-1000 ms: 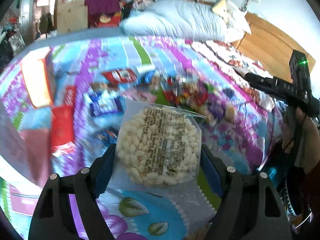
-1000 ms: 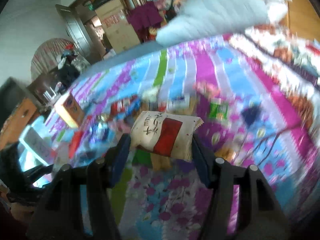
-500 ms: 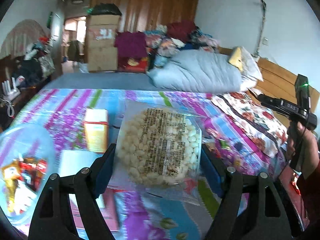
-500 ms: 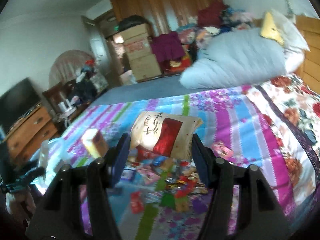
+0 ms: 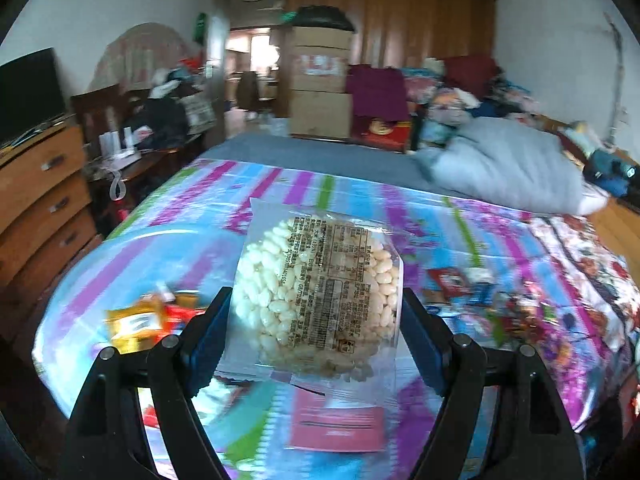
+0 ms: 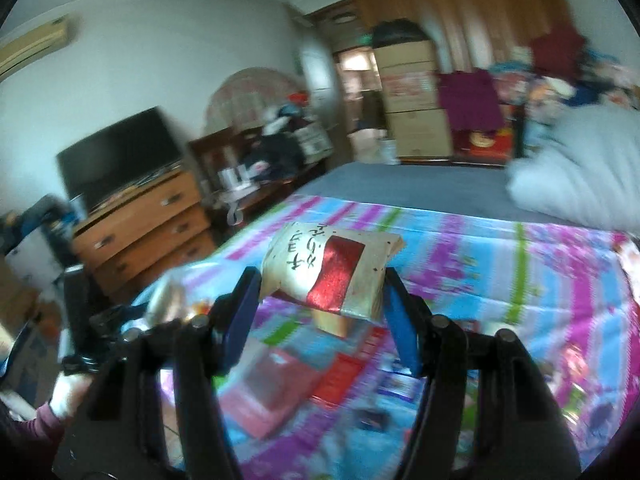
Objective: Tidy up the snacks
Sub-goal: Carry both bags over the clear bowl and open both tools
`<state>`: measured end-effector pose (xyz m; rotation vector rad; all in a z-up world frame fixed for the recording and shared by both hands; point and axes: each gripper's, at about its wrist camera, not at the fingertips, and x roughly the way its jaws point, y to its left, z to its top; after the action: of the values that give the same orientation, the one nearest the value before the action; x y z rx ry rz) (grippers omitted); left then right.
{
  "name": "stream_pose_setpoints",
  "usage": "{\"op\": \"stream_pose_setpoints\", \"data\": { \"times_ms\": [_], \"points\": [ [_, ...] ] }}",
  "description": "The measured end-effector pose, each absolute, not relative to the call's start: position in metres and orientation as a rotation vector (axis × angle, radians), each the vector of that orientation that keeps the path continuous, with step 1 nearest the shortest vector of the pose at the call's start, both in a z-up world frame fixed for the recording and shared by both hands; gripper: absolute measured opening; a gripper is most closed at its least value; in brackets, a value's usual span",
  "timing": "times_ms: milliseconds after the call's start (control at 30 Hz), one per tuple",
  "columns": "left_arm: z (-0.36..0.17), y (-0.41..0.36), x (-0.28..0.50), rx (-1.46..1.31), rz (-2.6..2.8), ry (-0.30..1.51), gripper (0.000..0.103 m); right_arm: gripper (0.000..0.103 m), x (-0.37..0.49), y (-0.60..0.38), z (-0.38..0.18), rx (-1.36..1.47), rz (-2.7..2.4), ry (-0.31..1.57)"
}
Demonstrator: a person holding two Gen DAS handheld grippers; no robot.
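Observation:
My left gripper [image 5: 316, 316] is shut on a clear packet of puffed rice cake [image 5: 320, 292], held upright above the bed. My right gripper [image 6: 322, 292] is shut on a cream snack packet with a red panel [image 6: 332, 276], also lifted off the bed. Below both lie loose snacks: an orange packet [image 5: 134, 322] at the left, red and blue packets [image 5: 460, 280] at the right, a pink flat pack [image 6: 268, 388] and a red packet [image 6: 340, 376]. At the left edge of the right wrist view shows the other gripper [image 6: 96, 320], with a hand [image 6: 60, 396] under it.
The bed wears a striped, flowery cover [image 5: 280, 184]. A grey quilt roll [image 5: 504, 172] lies at its far right. A wooden chest of drawers [image 6: 140, 228] with a dark screen [image 6: 116, 156] stands left of the bed. Stacked cardboard boxes [image 5: 320, 80] stand beyond it.
Both grippers rose and tipped up from looking down at the snack pile to looking across the bed and room, swinging left. Each kept its packet.

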<state>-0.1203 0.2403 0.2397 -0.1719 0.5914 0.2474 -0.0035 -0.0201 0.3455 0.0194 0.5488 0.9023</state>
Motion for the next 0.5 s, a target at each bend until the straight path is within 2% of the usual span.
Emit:
{"op": "stream_pose_setpoints", "data": {
  "times_ms": [500],
  "points": [
    [0.231, 0.337, -0.168, -0.248, 0.397, 0.599, 0.081, 0.061, -0.037, 0.162, 0.331, -0.112, 1.163, 0.683]
  ]
}}
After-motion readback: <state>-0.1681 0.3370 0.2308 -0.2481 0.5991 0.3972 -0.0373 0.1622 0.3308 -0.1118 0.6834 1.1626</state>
